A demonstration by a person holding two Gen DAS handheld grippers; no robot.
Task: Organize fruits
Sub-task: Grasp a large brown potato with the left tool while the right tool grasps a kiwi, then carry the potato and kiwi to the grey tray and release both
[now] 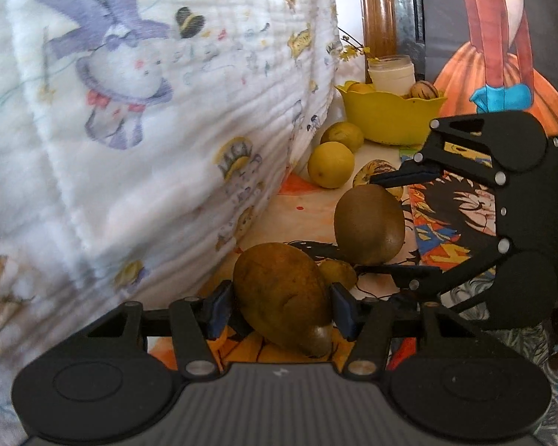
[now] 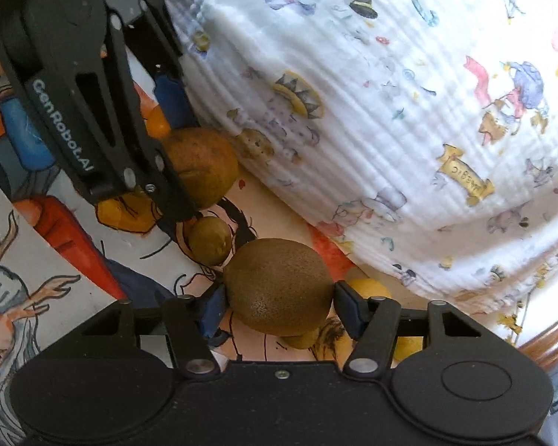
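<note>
1. A white quilted blanket printed with cartoon figures bulks over the left of the patterned cloth that covers the surface.
2. A yellow bowl stands at the far end with fruit inside; two lemons lie just before it.
3. The left gripper is clamped on a brown oval fruit, a pad on each flank.
4. The right gripper grips a rounder kiwi, pads touching both sides.
5. A small brown fruit lies between the two.
</note>
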